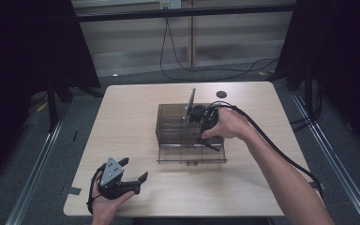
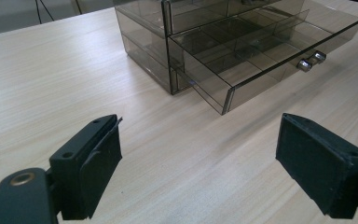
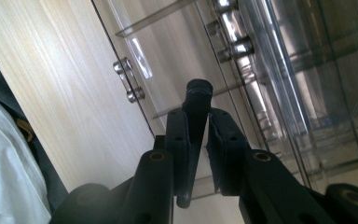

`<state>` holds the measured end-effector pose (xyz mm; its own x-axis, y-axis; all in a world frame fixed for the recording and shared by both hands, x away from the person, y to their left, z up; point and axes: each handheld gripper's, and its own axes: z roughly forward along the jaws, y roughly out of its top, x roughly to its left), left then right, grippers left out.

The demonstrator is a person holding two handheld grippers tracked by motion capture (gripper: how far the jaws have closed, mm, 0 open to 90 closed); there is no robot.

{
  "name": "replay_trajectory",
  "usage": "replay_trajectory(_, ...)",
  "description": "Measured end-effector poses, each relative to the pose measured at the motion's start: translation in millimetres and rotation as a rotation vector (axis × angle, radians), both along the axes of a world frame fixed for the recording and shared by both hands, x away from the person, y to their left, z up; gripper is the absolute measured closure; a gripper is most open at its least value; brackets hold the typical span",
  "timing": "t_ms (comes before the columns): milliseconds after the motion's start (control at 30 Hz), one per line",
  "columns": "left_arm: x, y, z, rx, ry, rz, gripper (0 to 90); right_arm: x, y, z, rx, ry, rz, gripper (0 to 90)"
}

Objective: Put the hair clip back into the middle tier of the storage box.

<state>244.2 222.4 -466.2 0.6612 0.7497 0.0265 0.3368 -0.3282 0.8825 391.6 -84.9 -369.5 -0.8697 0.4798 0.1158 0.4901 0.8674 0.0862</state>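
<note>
So on the lower left of the high view, the left gripper (image 1: 133,172) sits near the table (image 1: 131,117) edge, jaws spread wide with nothing between them. It's well apart from the action. From its own camera the smoky clear drawer box (image 2: 144,28) sits in the upper middle, its bottom drawer (image 2: 261,56) pulled out toward the upper right, two metal knobs (image 2: 310,60) on the front.

Moving right, the right gripper (image 1: 208,140) is right over that open drawer, centre of the high view, so it's clearly the nearer one. In the right gripper view its jaws are clamped on a thin black rod-like thing (image 3: 193,140), long axis running up the frame along the jaws, knobby end (image 3: 199,87) poking out over the drawer's dividers. Can't tell what the thing is. My guess: it goes into a compartment directly below.
</note>
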Motion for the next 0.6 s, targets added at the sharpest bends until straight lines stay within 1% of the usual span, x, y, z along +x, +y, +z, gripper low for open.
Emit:
replay_trajectory(67, -0.1, 0.1, 0.2, -0.002, 0.0, -0.001, 13.8, 1.7, 3.7, -0.2, 0.008, 0.0, 0.014, 78.9)
replay_trajectory(133, 0.0, 0.2, 0.3, -0.002, -0.001, -0.002, 13.8, 2.1, 5.8, -0.5, 0.008, -0.004, 0.015, 78.9)
replay_trajectory(233, -0.3, 0.2, 0.3, -0.001, 0.0, -0.002, 13.8, 2.6, 15.3, -2.5, 0.003, -0.002, 0.026, 78.9)
replay_trajectory(300, -0.3, 0.2, 0.3, -0.004, 0.002, -0.003, 13.8, 2.6, 19.9, -4.1, 0.005, 0.009, 0.03, 78.9)
replay_trajectory(333, 0.2, 0.3, -0.1, -0.001, 0.001, -0.007, 13.8, 3.0, 21.8, -4.8, 0.008, 0.007, 0.033, 78.9)
replay_trajectory(433, 0.3, 0.2, 0.3, 0.003, -0.002, -0.005, 13.8, 4.0, 27.6, -7.5, -0.001, 0.014, 0.036, 78.9)
replay_trajectory(500, 0.2, 0.3, 0.2, 0.001, 0.0, -0.005, 13.8, 4.5, 31.3, -9.1, -0.008, 0.018, 0.038, 78.9)
replay_trajectory(600, 0.2, 0.2, -0.2, -0.01, 0.004, -0.008, 13.8, 5.4, 34.6, -11.1, -0.005, 0.021, 0.04, 78.9)
